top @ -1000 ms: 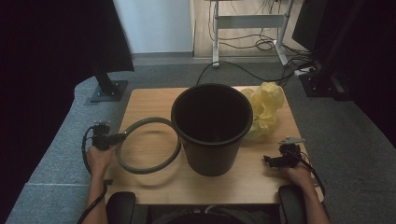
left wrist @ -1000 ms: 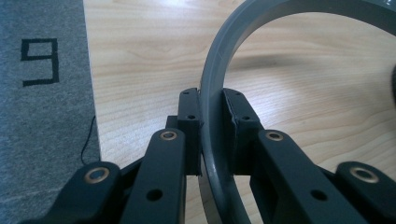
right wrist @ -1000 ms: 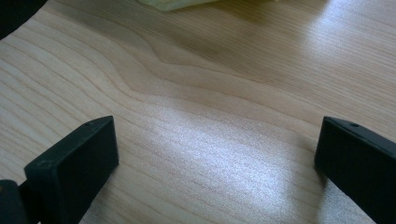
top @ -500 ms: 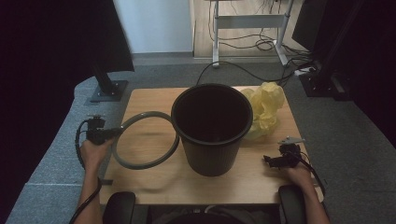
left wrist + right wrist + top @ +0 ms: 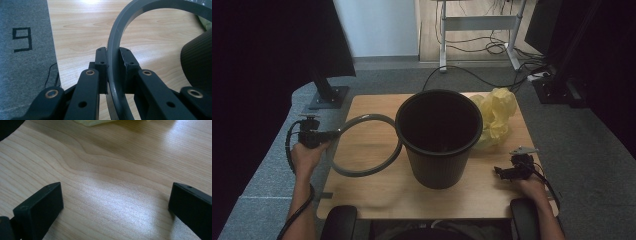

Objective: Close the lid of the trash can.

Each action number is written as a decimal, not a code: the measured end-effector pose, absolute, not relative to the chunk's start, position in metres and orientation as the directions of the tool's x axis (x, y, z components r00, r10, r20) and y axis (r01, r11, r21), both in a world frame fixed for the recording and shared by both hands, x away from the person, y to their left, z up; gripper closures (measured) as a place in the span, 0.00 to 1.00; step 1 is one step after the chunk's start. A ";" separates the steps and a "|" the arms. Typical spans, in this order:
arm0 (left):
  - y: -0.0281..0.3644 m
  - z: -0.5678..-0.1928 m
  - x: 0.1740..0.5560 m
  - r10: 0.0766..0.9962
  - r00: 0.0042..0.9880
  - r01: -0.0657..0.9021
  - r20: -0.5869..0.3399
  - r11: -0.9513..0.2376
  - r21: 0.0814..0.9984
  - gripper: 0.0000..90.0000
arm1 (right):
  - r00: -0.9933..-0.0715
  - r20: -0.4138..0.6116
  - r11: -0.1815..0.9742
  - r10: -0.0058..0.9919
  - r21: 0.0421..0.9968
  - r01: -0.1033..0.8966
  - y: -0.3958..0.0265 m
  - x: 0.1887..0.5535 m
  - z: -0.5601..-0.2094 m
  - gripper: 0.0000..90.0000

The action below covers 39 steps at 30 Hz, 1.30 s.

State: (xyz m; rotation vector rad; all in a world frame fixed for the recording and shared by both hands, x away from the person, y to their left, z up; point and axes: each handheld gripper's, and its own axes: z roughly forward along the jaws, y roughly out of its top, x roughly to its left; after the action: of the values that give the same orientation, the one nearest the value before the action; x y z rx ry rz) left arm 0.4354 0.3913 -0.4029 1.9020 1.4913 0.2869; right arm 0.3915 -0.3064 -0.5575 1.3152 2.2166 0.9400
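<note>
We see left gripper [image 5: 332, 134] clamped on grey ring [image 5: 362, 145], its band pinched between both jaws | black bin [image 5: 439, 137] just past the ring | right gripper [image 5: 504, 172] jaws wide apart over bare table [image 5: 112, 182]

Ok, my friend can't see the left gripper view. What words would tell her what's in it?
The left gripper pinches a grey ring between its two black jaws. Under it is a wooden table, with a black bin at the right and grey carpet at the left.
</note>
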 end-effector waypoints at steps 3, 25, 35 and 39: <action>0.392 -0.396 0.436 0.917 0.318 0.767 -0.240 -0.100 0.634 0.87 | -0.480 0.002 0.333 0.877 0.718 0.611 -0.306 0.392 -0.558 0.00; 0.403 -0.343 0.433 0.907 0.327 0.757 -0.264 -0.085 0.648 0.87 | -0.481 0.002 0.333 0.877 0.718 0.611 -0.306 0.392 -0.558 0.00; 0.410 -0.317 0.430 0.910 0.320 0.747 -0.262 -0.073 0.661 0.87 | -0.480 0.002 0.333 0.877 0.718 0.611 -0.306 0.392 -0.558 0.00; 0.410 -0.308 0.429 0.909 0.326 0.741 -0.262 -0.074 0.668 0.87 | -0.480 0.002 0.333 0.877 0.718 0.611 -0.306 0.392 -0.558 0.00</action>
State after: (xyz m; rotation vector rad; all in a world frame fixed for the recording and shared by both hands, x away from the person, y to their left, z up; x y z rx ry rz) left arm 0.4289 0.4097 -0.3076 1.8553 1.4596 0.2882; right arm 0.3916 -0.3064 -0.5575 1.3148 2.2168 0.9400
